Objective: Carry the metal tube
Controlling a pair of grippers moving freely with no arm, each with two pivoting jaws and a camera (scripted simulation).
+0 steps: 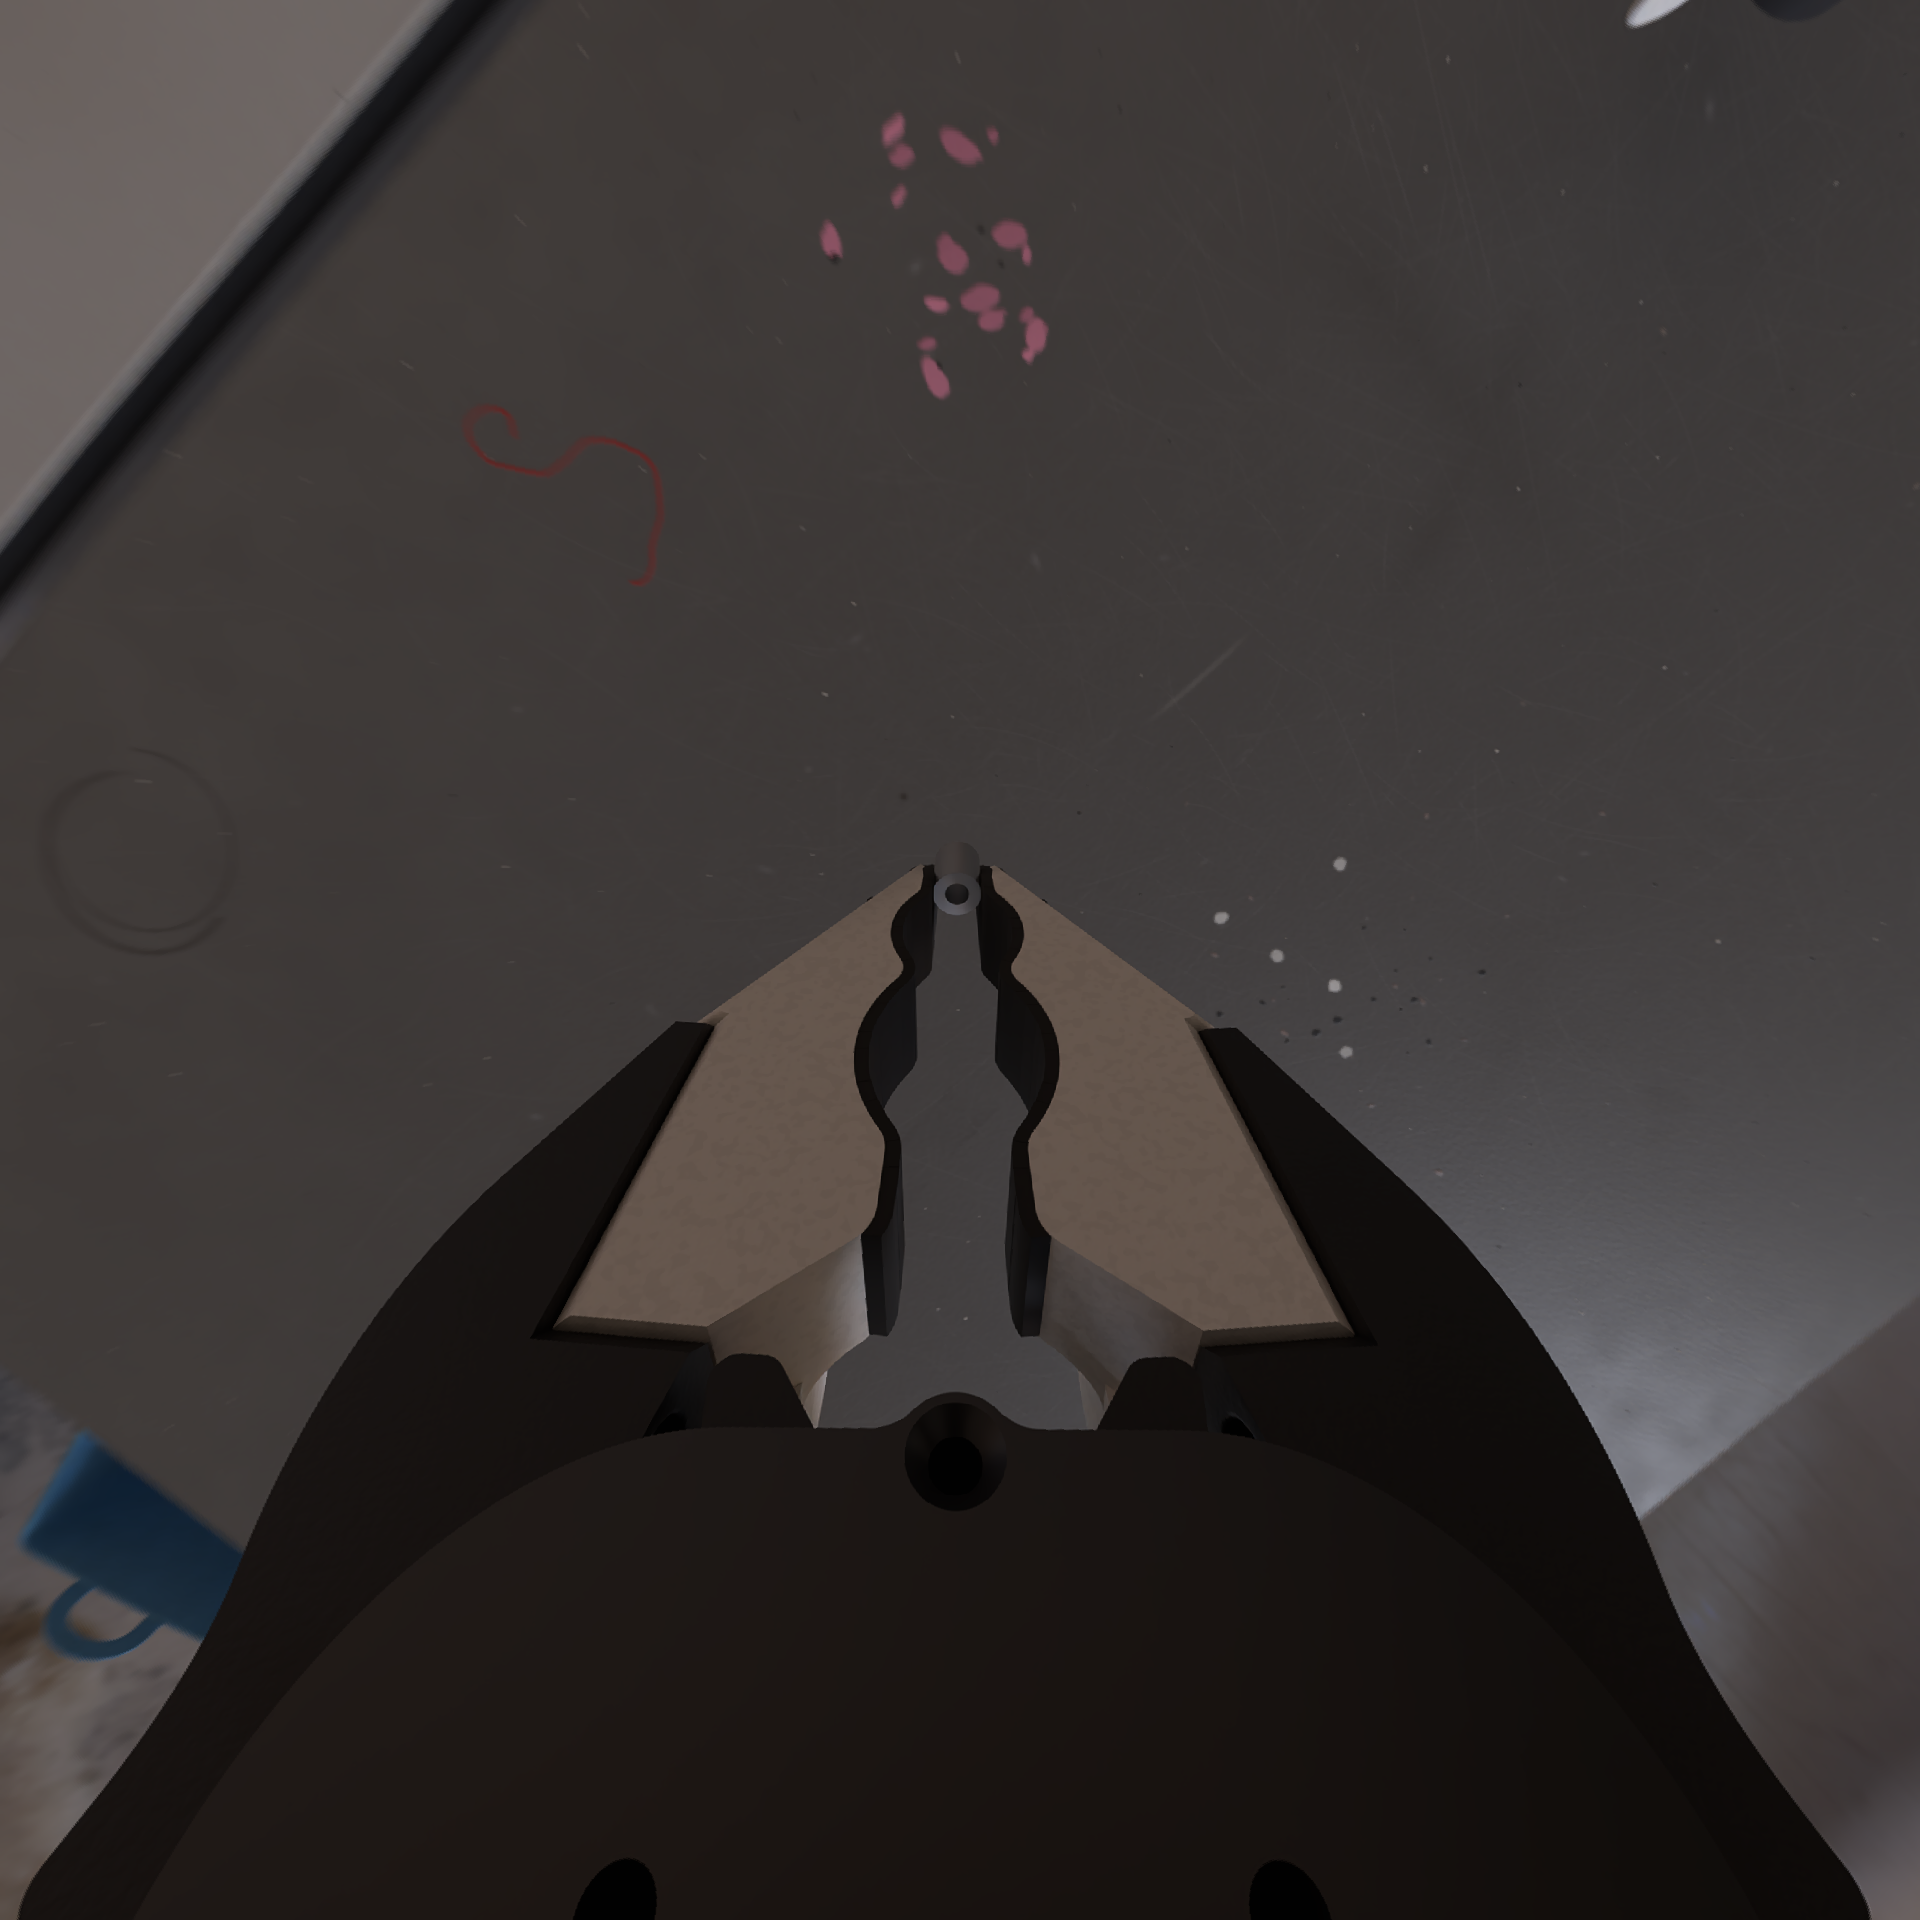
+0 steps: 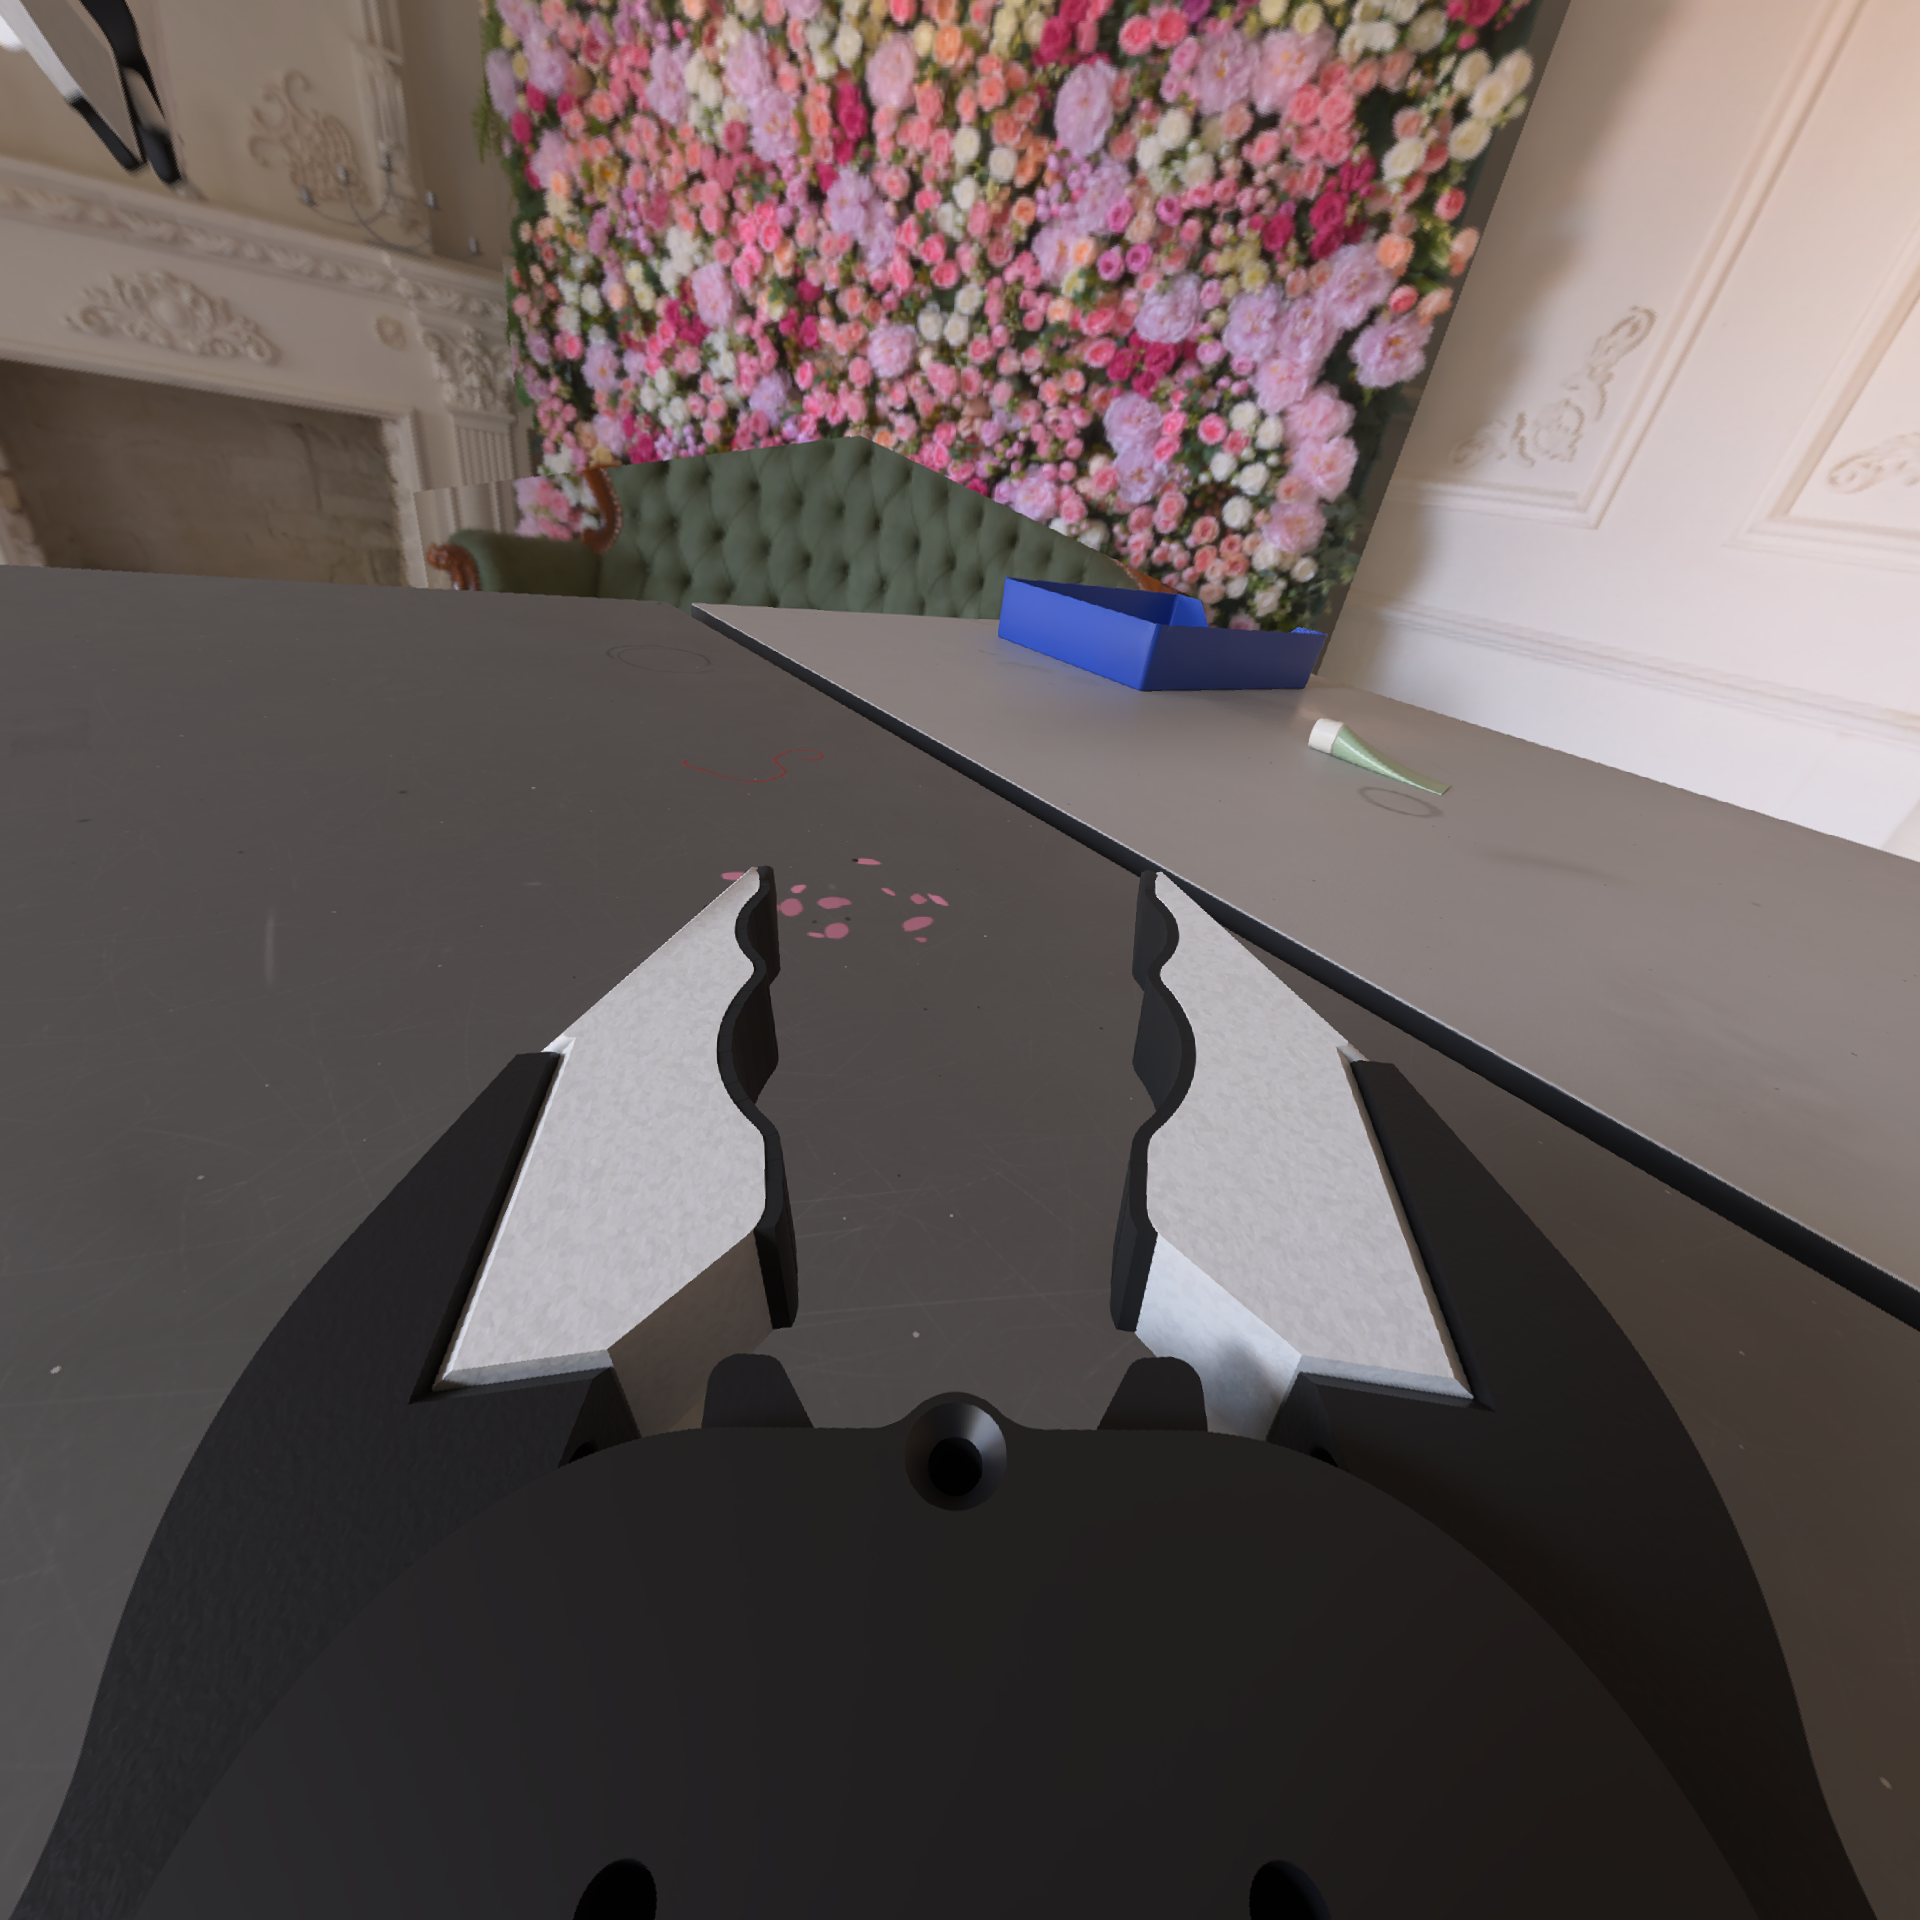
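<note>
In the left wrist view my left gripper (image 1: 956,881) is shut on the metal tube (image 1: 957,896), a thin grey tube seen end-on, pinched right at the fingertips. It is held above the dark table (image 1: 1351,520). How long the tube is cannot be told, since only its open end shows. In the right wrist view my right gripper (image 2: 951,883) is open and empty, low over the same dark table (image 2: 312,935). The tube does not show in the right wrist view.
Pink specks (image 1: 961,270) and a red squiggle (image 1: 582,478) mark the dark table. A lighter grey table (image 2: 1558,935) adjoins on the right, with a blue tray (image 2: 1153,639) and a green squeeze tube (image 2: 1377,761). A blue object (image 1: 114,1538) shows blurred at lower left.
</note>
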